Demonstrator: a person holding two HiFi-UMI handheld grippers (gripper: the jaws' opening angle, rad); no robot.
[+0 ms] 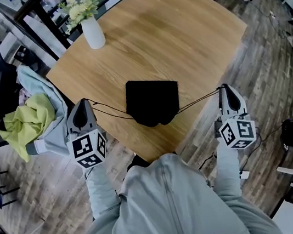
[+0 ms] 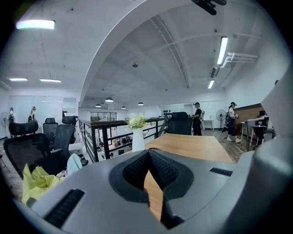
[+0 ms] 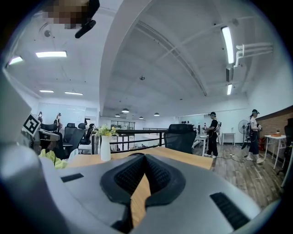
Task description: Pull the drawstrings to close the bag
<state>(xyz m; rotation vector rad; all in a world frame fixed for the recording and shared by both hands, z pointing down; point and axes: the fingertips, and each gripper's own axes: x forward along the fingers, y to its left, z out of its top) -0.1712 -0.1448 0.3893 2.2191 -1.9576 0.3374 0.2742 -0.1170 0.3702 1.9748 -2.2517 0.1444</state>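
A black drawstring bag (image 1: 152,101) lies on the wooden table (image 1: 176,31) near its front corner, its mouth bunched toward me. Thin black drawstrings run taut out of it to both sides. My left gripper (image 1: 84,103) is shut on the left drawstring (image 1: 111,110), off the table's left edge. Off the right edge, my right gripper (image 1: 224,88) is shut on the right drawstring (image 1: 199,100). In the left gripper view the jaws (image 2: 149,151) stand closed tip to tip. The right gripper view shows the same closed tips (image 3: 145,155). The bag is hidden in both gripper views.
A white vase (image 1: 93,32) with flowers stands at the table's far left corner. A chair at left carries a yellow-green cloth (image 1: 27,119) and pale garments. Office chairs, a black railing and people standing far off show in the gripper views.
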